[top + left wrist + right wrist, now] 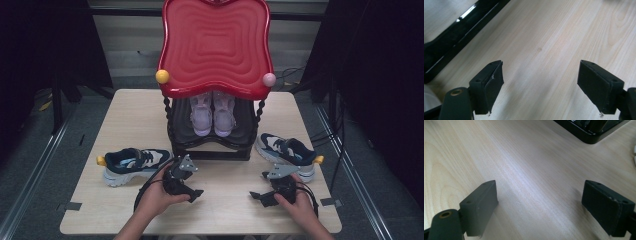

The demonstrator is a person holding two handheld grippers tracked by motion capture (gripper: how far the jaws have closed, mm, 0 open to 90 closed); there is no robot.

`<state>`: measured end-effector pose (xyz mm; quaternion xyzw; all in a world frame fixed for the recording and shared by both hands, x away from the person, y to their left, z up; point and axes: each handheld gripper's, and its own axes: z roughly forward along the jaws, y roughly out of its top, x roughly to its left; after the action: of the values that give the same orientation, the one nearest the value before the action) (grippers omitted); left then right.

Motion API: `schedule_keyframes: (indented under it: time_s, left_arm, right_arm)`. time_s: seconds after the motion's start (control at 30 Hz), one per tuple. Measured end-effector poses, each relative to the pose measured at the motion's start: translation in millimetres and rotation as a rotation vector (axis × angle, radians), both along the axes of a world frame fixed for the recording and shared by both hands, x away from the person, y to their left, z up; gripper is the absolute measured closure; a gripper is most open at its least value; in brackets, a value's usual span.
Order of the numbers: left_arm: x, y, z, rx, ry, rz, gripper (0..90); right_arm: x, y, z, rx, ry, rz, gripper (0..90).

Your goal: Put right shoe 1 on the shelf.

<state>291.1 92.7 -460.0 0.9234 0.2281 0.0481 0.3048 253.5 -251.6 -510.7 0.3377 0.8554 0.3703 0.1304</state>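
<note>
A navy and white sneaker [135, 164] lies on the table's left side, and its mate [286, 152] lies at the right. Between them stands a black shoe rack [210, 145] with a red wavy top [215, 45]; a pair of lilac sneakers [212, 114] sits on its shelf. My left gripper [194, 190] [540, 82] is held just right of the left sneaker, open, with bare wood between its jaws. My right gripper [257, 196] [540, 205] rests in front of the right sneaker, open over bare wood.
The light wooden table [125, 115] has bare room in front of the rack. The rack's black base [446, 47] runs across the upper left of the left gripper view, and its corner [594, 132] sits at the upper right of the right gripper view. Dark floor surrounds the table.
</note>
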Motion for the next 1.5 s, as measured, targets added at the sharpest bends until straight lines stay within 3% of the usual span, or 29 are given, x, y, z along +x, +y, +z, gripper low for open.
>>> schedule_keyframes:
  time_s: [0.4,0.83,0.97,1.5]
  left_arm:
    - [2.7,17.9,11.1,-0.01,0.002,0.023,20.6]
    - [6.6,49.0,24.4,-0.046,-0.015,0.1,20.6]
    - [8.0,58.0,28.4,-0.036,-0.025,0.115,20.6]
    - [16.7,92.9,47.0,-0.062,-0.053,0.188,20.5]
  right_arm:
    - [-0.1,0.0,0.0,0.0,0.001,-0.001,12.5]
    - [-0.1,0.1,0.0,0.001,0.001,-0.001,12.5]
    - [-0.1,0.0,0.0,0.001,0.001,-0.001,12.5]
    - [-0.1,0.0,0.0,0.0,0.001,-0.001,12.5]
